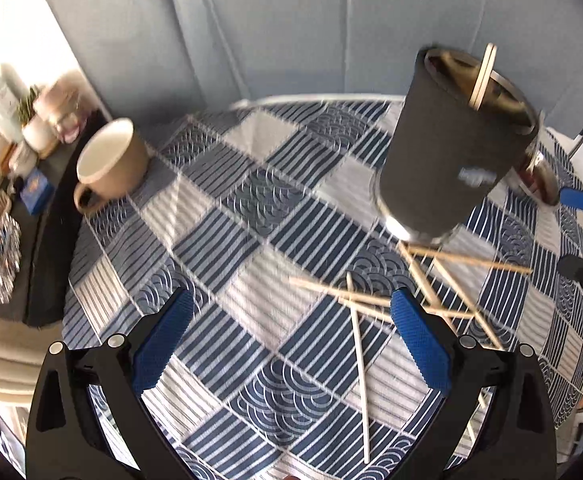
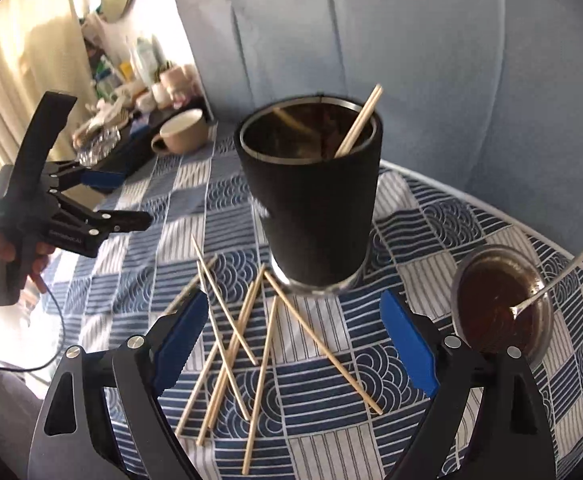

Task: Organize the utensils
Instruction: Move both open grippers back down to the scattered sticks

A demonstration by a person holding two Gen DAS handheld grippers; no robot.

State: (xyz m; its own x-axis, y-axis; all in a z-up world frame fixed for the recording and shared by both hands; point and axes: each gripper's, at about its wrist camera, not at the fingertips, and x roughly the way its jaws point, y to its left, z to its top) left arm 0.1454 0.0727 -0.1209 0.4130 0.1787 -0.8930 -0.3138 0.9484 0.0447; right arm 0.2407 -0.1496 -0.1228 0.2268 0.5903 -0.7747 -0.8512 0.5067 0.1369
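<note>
A tall black tumbler [image 2: 315,208] stands on the checked blue tablecloth [image 2: 443,216] with a pair of wooden chopsticks [image 2: 359,122] leaning inside it. It also shows in the left wrist view [image 1: 447,160], with the chopsticks [image 1: 483,76] in it. Several loose wooden chopsticks [image 2: 243,340] lie scattered on the cloth in front of the tumbler; in the left wrist view they lie near the right finger [image 1: 375,302]. My right gripper [image 2: 295,344] is open and empty above the loose chopsticks. My left gripper [image 1: 291,340] is open and empty; it shows at the left in the right wrist view [image 2: 119,200].
A beige mug [image 1: 109,162] stands at the table's far left. A small steel cup [image 2: 499,300] with a spoon [image 2: 551,280] in it stands right of the tumbler. A cluttered dark shelf [image 1: 31,184] lies beyond the table's left edge. A blue-grey backdrop [image 2: 371,32] is behind.
</note>
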